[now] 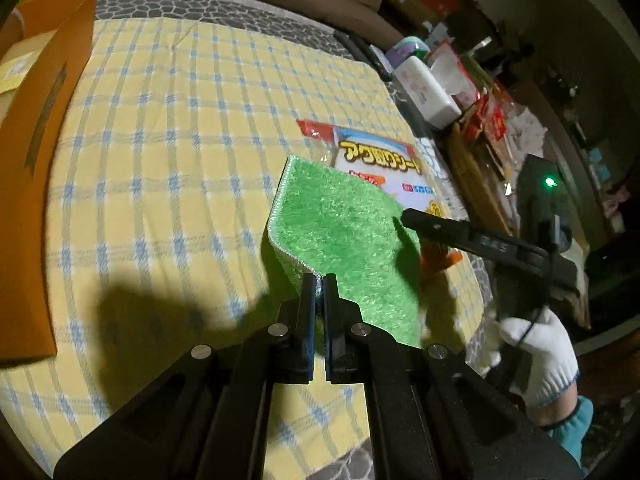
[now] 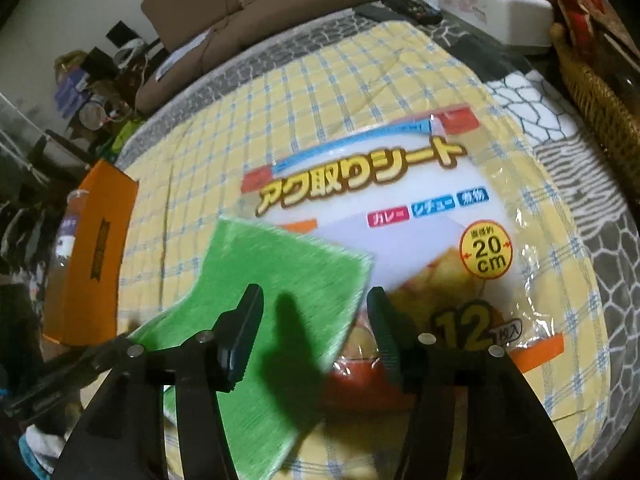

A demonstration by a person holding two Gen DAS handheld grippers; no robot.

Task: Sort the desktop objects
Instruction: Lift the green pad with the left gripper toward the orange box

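A green fuzzy cloth (image 1: 344, 232) hangs a little above the yellow checked tablecloth (image 1: 180, 160). My left gripper (image 1: 319, 286) is shut on its near stitched edge. The cloth (image 2: 280, 280) is blurred in the right wrist view and passes under my right gripper (image 2: 316, 308). That gripper's jaws stand apart and the pads do not press on the cloth. In the left wrist view one right finger (image 1: 424, 220) reaches over the cloth's right corner. A flat plastic pack of sheets (image 2: 420, 232) with Japanese print lies on the tablecloth, partly covered by the cloth; the pack (image 1: 380, 164) shows beyond it.
An orange cardboard box (image 1: 40, 160) stands at the table's left edge, with a bottle (image 2: 68, 232) beside it. A white tissue box (image 2: 492, 4), a wicker basket (image 2: 592, 92) and snack packs crowd the right. A white-gloved hand (image 1: 536, 356) holds the right gripper.
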